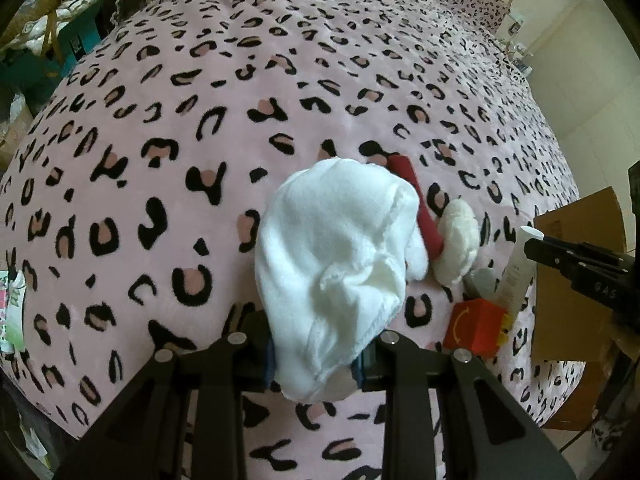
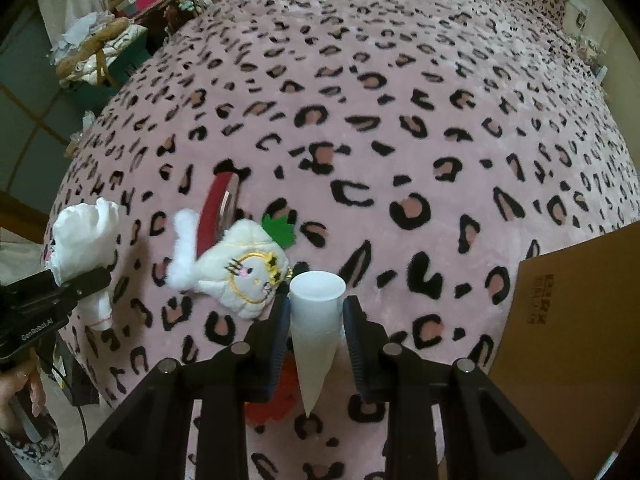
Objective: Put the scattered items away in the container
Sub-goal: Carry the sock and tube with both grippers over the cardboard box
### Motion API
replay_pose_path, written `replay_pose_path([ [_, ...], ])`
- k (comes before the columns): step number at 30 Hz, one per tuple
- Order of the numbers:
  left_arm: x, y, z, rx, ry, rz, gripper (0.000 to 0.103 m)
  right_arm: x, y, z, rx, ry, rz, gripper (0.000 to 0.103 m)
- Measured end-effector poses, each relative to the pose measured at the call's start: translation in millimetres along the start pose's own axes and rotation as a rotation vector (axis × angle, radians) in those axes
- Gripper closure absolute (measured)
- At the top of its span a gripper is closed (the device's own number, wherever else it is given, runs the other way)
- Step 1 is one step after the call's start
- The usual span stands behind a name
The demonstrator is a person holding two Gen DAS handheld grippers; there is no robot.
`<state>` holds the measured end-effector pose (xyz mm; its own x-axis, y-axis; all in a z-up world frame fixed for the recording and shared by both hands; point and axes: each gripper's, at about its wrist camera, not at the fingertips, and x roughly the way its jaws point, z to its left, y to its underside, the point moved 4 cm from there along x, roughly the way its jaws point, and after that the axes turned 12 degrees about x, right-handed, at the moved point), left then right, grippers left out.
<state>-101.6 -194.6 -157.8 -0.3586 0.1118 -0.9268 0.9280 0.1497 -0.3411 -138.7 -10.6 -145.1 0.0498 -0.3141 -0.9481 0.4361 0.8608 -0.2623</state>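
Note:
My left gripper [image 1: 316, 360] is shut on a white cloth [image 1: 336, 256], held above the pink leopard-print bed; it also shows in the right wrist view [image 2: 82, 240]. My right gripper [image 2: 316, 320] stands around a white tube [image 2: 316, 320] that is upright between its fingers; the tube also shows in the left wrist view [image 1: 520, 268]. On the bed lie a white cat plush [image 2: 240, 272], a red flat case [image 2: 214, 216] and a red box [image 1: 476, 328]. A cardboard box [image 2: 568, 340] stands at the right.
Cluttered shelves and a basket [image 2: 100, 52] stand beyond the bed's left edge. The bed [image 2: 380, 100] stretches far ahead. A wall [image 1: 580, 80] lies to the right.

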Motion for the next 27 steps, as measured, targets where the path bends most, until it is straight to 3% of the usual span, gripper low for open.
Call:
replay_pose_path([
  [2,-5.9,0.8,-1.8,0.001,0.001,-0.009,0.075,-7.6,2.1,6.4,0.000,-0.009,-0.020,0.084],
  [10,-25.7,8.8,-11.7,0.007,0.001,-0.030,0.075,-16.3,1.6,18.3,0.000,0.029,-0.054,0.084],
  [13,-28.5,14.4,-14.9,0.007,0.006,-0.028,0.075,10.7,-0.8,21.8,-0.023,0.073,0.009,0.075],
  [18,-32.5,23.0,-18.9,0.001,0.016,-0.026,0.075,67.2,-3.4,26.5,-0.091,0.161,0.125,0.075],
  [21,-34.4,26.9,-20.0,0.002,0.017,-0.025,0.075,88.1,-7.9,28.2,-0.137,0.246,0.112,0.064],
  [23,-34.5,29.4,-19.6,0.000,0.019,-0.021,0.075,98.9,-9.9,27.8,-0.156,0.287,0.128,0.062],
  [27,-34.7,32.4,-18.4,-0.007,0.023,-0.017,0.075,116.4,-13.2,15.8,-0.101,0.271,0.167,0.062],
])
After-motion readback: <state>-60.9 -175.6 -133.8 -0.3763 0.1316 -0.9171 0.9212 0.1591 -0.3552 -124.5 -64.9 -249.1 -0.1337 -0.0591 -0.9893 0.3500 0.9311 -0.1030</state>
